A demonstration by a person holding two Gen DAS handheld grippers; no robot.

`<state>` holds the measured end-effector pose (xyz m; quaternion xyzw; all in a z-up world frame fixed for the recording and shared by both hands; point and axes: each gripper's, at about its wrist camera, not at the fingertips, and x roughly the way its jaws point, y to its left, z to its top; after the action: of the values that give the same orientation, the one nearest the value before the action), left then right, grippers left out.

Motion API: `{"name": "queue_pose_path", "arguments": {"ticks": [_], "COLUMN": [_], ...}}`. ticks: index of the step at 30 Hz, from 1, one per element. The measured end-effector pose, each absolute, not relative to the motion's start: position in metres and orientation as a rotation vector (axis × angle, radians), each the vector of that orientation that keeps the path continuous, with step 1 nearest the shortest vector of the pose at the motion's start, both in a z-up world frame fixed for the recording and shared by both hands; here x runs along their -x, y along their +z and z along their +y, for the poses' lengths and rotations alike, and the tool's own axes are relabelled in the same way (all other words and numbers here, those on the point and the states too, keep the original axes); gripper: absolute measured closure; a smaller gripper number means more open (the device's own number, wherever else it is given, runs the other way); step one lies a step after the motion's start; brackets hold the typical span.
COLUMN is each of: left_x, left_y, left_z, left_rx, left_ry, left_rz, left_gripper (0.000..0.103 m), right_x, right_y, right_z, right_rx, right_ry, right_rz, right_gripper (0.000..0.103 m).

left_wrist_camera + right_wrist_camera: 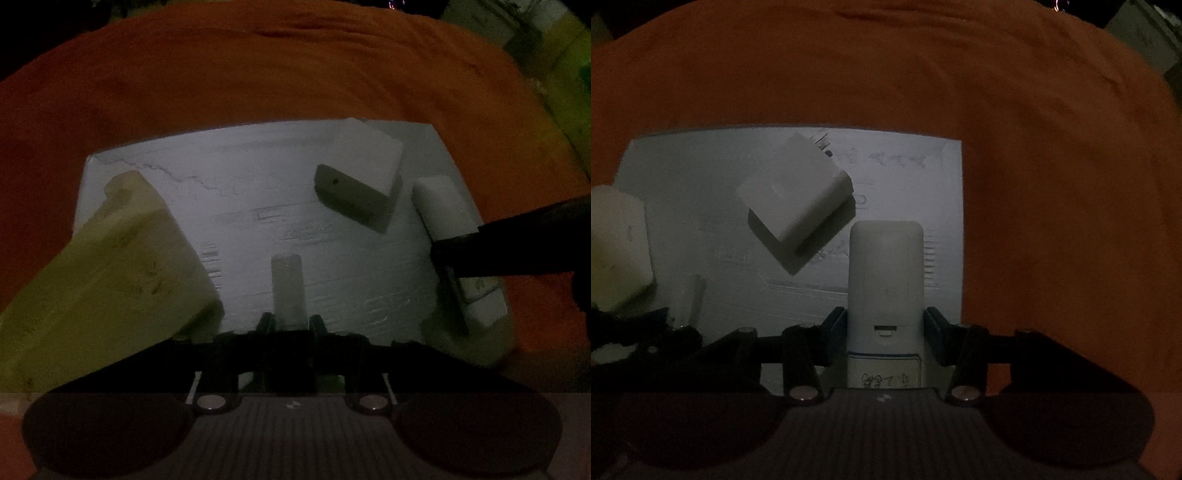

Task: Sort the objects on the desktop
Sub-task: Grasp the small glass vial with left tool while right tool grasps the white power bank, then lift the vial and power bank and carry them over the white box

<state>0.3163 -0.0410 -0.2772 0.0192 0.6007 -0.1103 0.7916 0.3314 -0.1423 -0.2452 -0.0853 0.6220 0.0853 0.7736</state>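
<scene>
A white label [884, 373] on the near end of the white remote [885, 280] carries a short line of handwritten characters, upside down in the right wrist view and too dim to read. The white sheet [908, 177] shows faint print near its far edge and a barcode [213, 263] towards its left edge, all too blurred to make out. No brand or number is legible anywhere.

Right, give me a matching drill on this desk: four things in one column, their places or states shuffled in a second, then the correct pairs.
1. white remote
2. small white cylinder
3. white cube adapter
4. yellow block

a. free on the white sheet, ungripped
b. between the left gripper's fingers
c. at the sheet's left edge
d. between the right gripper's fingers

Pairs: 1-d, 2-b, 3-a, 4-c
</scene>
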Motion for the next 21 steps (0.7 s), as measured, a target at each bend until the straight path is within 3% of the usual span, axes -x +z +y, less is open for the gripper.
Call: {"name": "queue_pose_path", "arguments": {"ticks": [21], "left_x": [-0.3], "left_y": [-0.201], "left_z": [-0.027], "left_rx": [0.032], "left_ry": [-0.339], "left_rz": [1.219], "left_gripper": [0.086], "right_x": [-0.332], "right_y": [-0.189], "right_z": [-0.152], "right_rx": [0.072], "right_ry": [0.278], "right_rz": [1.272], "right_gripper": [0.054]}}
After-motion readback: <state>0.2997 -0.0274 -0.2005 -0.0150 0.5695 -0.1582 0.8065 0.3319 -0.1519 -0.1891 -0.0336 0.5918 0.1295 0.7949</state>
